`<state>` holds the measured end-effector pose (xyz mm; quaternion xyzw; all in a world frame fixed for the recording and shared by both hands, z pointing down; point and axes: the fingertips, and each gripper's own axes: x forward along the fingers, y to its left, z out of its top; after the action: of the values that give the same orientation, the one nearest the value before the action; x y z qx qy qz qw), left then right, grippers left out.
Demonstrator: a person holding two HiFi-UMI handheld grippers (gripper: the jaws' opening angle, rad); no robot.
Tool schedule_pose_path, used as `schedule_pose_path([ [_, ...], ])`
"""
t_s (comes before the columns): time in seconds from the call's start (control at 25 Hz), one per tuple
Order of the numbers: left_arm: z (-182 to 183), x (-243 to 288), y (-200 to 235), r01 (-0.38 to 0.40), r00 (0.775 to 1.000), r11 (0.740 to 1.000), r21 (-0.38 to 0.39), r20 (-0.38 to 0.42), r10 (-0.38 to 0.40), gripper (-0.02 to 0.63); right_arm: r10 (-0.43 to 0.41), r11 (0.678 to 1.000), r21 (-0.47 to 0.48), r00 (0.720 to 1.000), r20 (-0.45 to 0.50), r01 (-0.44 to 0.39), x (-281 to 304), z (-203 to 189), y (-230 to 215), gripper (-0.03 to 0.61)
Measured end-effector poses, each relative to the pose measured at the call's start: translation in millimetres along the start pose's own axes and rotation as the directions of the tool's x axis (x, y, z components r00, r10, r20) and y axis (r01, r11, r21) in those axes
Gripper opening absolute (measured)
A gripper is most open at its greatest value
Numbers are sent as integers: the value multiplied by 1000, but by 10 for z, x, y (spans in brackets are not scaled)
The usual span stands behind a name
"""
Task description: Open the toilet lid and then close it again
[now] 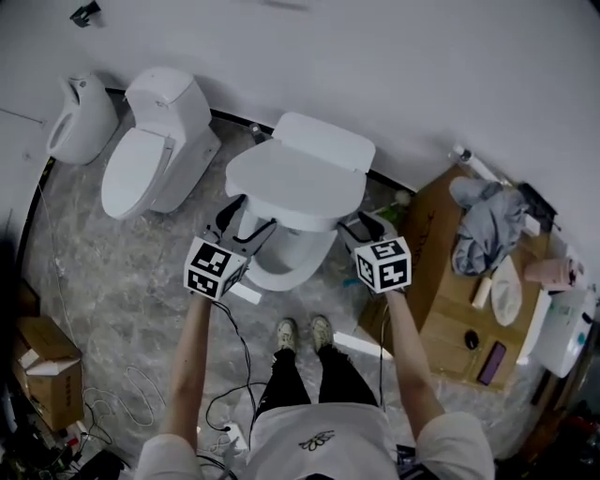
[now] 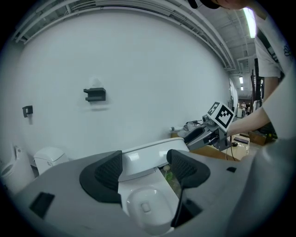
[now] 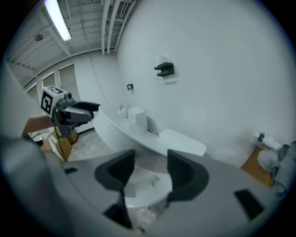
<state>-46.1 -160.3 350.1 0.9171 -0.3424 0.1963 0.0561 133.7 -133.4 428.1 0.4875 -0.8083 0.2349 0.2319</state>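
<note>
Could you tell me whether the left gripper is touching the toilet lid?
Cannot tell: in the left gripper view the toilet lid runs past the tips of the left gripper, jaws open; neither contact nor gap shows plainly.

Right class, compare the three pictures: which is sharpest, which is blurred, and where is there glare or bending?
Head view: sharp, evenly lit, toilet lid crisp. Left gripper view: ceiling beams bow, strip light glares top right. Right gripper view: softly blurred throughout.
</note>
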Motion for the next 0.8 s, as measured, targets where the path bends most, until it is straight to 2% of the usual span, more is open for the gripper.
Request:
schedule_pose_path([
  [0.32,270,135,75,80,997,992,93,-4,-80,342,-18,1000,24,1000,9,17,-19,263,-186,238],
  [0.64,491,340,187,35,999,979,202,9,-37,341,-57,995,85,997,44,53,-35,486,-372,238],
  [0.8,664,448,288,37,999,985,166,30,-43,340,-99,992,86,994,56,94,-44,631,-462,236],
])
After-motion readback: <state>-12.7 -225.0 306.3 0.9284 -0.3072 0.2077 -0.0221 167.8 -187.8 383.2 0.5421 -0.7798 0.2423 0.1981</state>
